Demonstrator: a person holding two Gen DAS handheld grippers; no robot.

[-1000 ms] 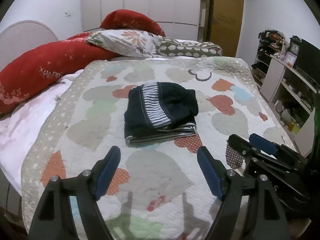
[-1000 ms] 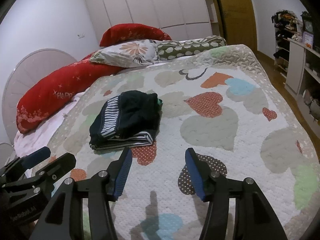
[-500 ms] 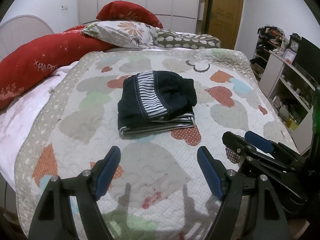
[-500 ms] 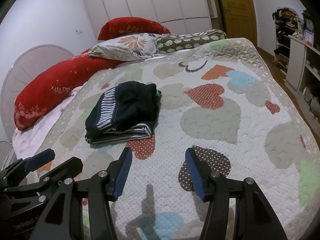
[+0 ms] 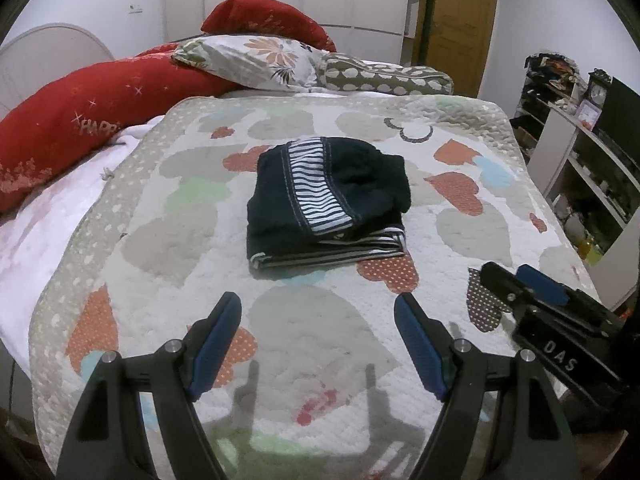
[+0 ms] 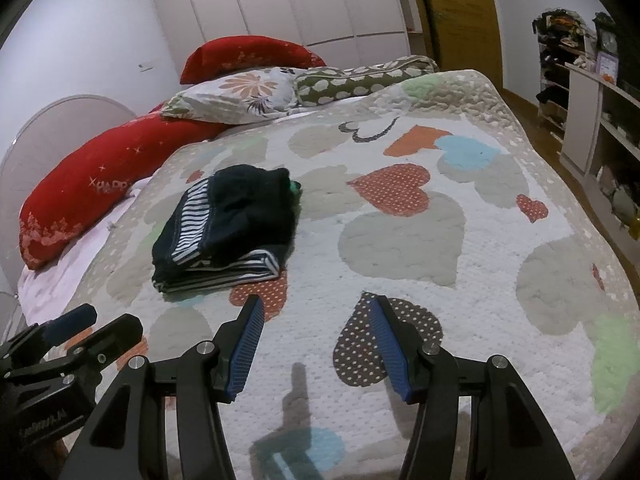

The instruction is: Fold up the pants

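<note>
The big white quilt with colored hearts (image 5: 320, 344) covers the bed in front of you. In its middle sit the dark pants with the black-and-white striped band (image 5: 326, 200), folded into a small thick stack. It looks like your folding is done, or almost done; maybe one edge could be made neater. Your left gripper (image 5: 318, 322) is wide open and holds nothing. Your right gripper (image 6: 316, 326) is wide open and empty too. Both hang near the pants, not touching.
</note>
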